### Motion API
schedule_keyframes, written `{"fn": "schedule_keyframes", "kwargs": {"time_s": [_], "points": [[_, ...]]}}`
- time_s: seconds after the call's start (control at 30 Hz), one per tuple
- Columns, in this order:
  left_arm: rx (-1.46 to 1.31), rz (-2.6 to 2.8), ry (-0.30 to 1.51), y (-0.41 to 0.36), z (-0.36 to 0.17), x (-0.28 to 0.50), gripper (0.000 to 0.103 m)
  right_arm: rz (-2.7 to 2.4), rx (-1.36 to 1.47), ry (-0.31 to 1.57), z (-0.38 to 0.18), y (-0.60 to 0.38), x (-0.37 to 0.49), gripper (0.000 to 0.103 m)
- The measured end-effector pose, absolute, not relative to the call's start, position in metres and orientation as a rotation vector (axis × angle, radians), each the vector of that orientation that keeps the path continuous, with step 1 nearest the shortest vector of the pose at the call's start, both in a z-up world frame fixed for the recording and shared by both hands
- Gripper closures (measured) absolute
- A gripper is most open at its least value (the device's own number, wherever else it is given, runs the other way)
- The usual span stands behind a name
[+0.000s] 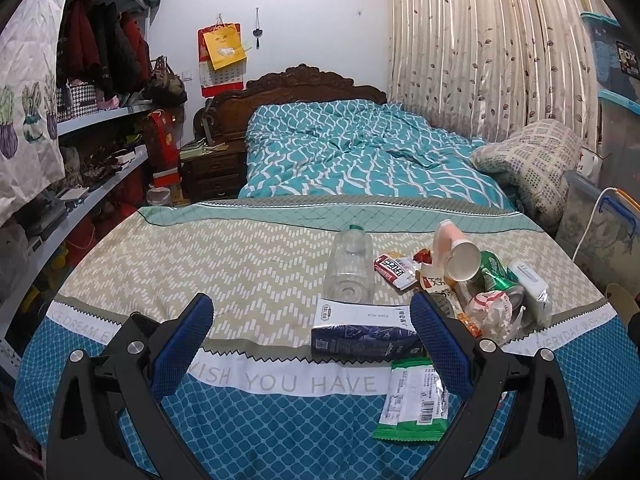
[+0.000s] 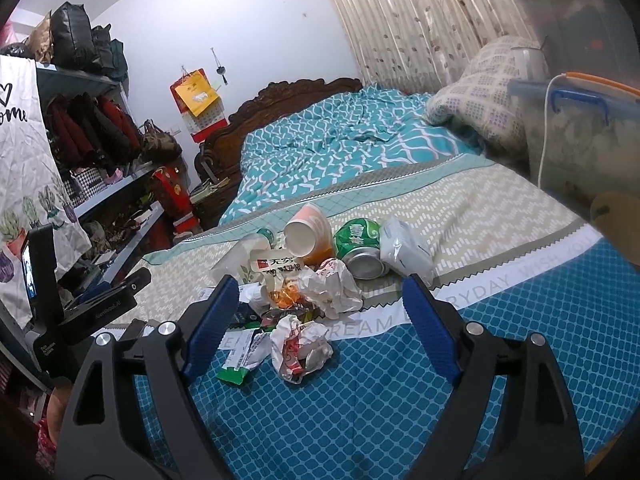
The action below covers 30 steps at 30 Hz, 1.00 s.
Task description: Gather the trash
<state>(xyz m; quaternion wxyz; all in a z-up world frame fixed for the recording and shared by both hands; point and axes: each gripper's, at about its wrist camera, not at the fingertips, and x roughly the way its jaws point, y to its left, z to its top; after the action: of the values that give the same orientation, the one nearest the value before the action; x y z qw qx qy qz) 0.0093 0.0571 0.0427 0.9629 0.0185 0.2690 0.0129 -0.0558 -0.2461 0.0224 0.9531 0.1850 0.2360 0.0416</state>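
Observation:
Trash lies in a heap on the foot of the bed. In the left wrist view I see a clear plastic bottle (image 1: 350,266), a dark blue tissue pack (image 1: 362,330), a green-and-white wrapper (image 1: 414,400), a paper cup (image 1: 460,258) and a green can (image 1: 498,276). My left gripper (image 1: 312,326) is open and empty, just short of the tissue pack. In the right wrist view a crumpled wrapper (image 2: 300,350) lies between the jaws of my right gripper (image 2: 316,300), which is open and empty. Behind it are more crumpled paper (image 2: 334,286), the paper cup (image 2: 308,234) and the green can (image 2: 360,248).
The bed cover (image 1: 240,264) spreads left of the heap. A teal quilt (image 1: 352,152) and a folded blanket (image 1: 532,160) lie farther back. Shelves of clothes (image 1: 92,92) run along the left. Plastic storage boxes (image 2: 580,136) stand at the right by the curtain (image 1: 480,40).

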Motion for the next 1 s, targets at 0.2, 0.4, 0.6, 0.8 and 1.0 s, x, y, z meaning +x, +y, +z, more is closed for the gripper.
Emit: {"fn": "schedule_keyframes", "kwargs": {"time_s": [0.2, 0.4, 0.6, 0.8, 1.0], "points": [[0.031, 0.033, 0.548, 0.061, 0.040, 0.010, 0.009, 0.090, 0.370, 0.483, 0.021, -0.246, -0.056, 0.019], [0.021, 0.041, 0.539, 0.065, 0.039, 0.009, 0.009, 0.093, 0.367, 0.483, 0.020, -0.244, -0.056, 0.019], [0.019, 0.045, 0.534, 0.066, 0.038, 0.009, 0.009, 0.094, 0.366, 0.483, 0.020, -0.243, -0.056, 0.019], [0.027, 0.046, 0.529, 0.067, 0.037, 0.008, 0.009, 0.095, 0.365, 0.482, 0.020, -0.243, -0.056, 0.019], [-0.034, 0.027, 0.521, 0.080, 0.030, 0.005, 0.009, 0.105, 0.348, 0.497, 0.018, -0.239, -0.055, 0.023]]}}
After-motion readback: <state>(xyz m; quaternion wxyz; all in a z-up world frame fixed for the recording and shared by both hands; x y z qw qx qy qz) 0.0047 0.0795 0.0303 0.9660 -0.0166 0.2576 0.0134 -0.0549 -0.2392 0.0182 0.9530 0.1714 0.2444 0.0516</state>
